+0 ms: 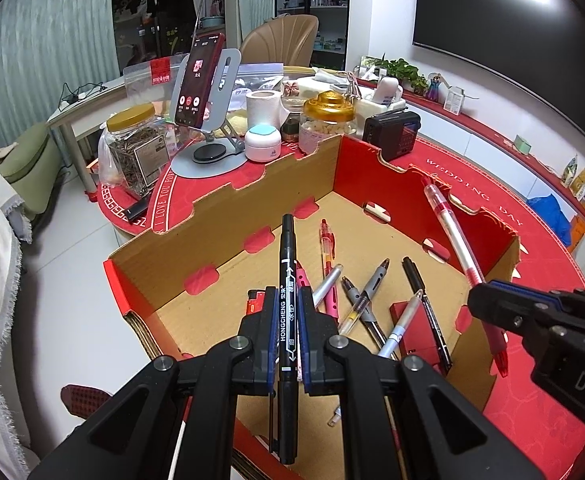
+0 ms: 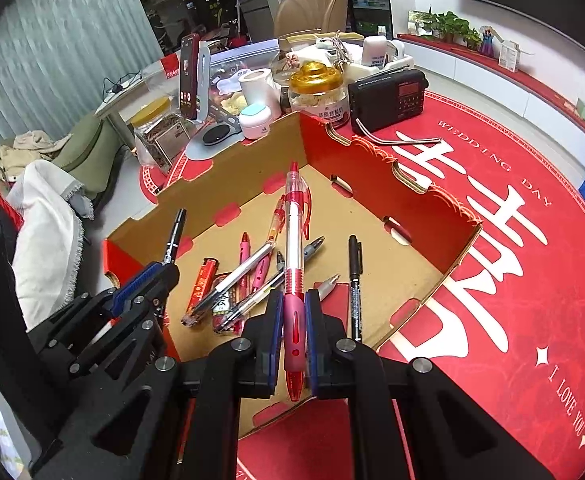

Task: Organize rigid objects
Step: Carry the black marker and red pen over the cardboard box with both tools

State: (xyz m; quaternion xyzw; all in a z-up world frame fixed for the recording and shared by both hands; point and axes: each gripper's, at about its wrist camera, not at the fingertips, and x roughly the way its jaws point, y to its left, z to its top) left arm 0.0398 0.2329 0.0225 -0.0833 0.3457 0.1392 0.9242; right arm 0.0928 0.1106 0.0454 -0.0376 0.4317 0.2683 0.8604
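Pens (image 2: 252, 276) are mostly gathered in the box (image 1: 228, 216), while a black marker (image 1: 288, 280) and a red pen (image 2: 294, 256), gripped by left tongs (image 1: 286, 304) and right tongs (image 2: 294, 308), are held above it toward 12 o'clock, not yet dropped.

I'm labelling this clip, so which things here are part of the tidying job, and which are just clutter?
Part of the job:
black marker in the left gripper
red pen in the right gripper
cardboard box
loose pens inside it

Clutter:
phone
radio
gold-lidded jar
tissue roll
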